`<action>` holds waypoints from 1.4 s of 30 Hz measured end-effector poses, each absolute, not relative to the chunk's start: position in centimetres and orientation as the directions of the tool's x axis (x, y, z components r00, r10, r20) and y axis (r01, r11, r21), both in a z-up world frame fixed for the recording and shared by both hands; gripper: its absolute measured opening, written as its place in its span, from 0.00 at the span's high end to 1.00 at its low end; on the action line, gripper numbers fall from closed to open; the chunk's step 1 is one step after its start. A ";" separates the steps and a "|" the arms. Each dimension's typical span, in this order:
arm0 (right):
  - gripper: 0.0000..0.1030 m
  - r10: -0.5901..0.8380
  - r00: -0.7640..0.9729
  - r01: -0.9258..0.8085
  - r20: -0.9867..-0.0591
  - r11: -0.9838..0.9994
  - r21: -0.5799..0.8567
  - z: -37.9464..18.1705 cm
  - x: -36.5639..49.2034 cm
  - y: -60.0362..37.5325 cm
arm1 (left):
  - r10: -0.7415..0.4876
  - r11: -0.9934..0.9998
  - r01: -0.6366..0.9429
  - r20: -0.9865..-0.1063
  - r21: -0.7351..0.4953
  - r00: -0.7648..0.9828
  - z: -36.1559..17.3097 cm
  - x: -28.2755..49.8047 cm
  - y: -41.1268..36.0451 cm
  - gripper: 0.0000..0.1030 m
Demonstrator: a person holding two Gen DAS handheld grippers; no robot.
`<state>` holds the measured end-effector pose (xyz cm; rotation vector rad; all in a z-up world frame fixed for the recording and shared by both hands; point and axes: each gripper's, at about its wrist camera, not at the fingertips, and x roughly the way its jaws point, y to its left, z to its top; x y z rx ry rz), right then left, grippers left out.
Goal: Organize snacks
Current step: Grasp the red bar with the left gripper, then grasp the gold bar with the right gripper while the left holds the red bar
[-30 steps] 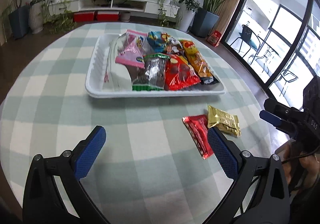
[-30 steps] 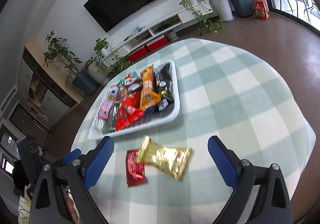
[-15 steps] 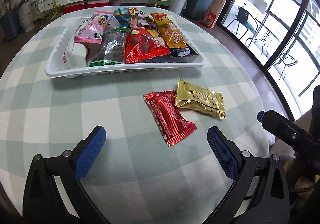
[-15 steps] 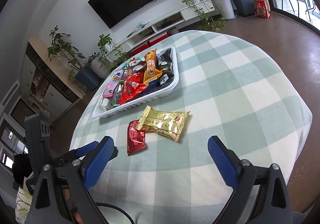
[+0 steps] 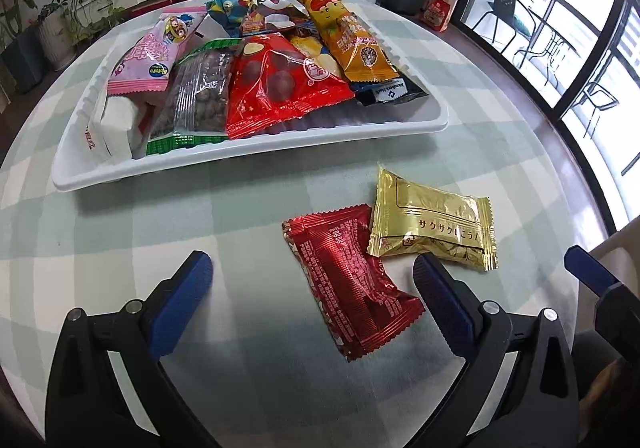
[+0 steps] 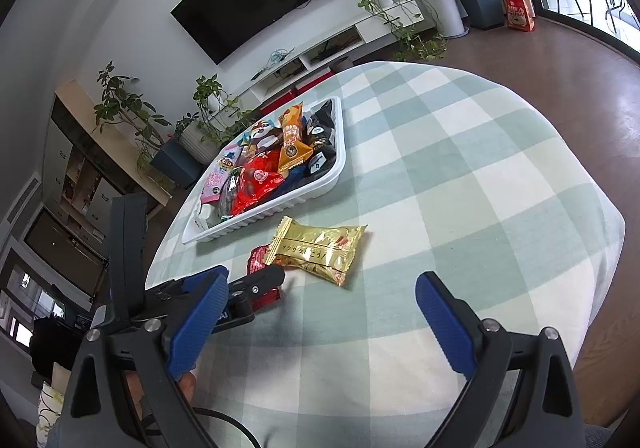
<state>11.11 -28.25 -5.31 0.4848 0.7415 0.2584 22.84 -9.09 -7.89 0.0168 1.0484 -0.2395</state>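
Red packet [image 5: 352, 280]: flat on counter [image 5: 120, 224], between spread fingers of left gripper [image 5: 312, 288], untouched.
Gold packet [image 5: 434, 222]: overlapping red packet's far corner.
Tray [image 5: 256, 156]: beyond, filled with snacks.
Right gripper [image 6: 320, 312]: fingers spread, holding nothing.

Left tongs [image 5: 312, 284] lowered, closer to red packet [image 5: 350, 280]
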 end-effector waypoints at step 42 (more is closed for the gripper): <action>0.11 0.378 0.596 -0.399 -0.708 0.905 0.147 -2.8 15.6 -24.5 | -0.233 0.921 0.388 -0.842 -0.031 0.487 -6.8 20.0 -4.7 0.69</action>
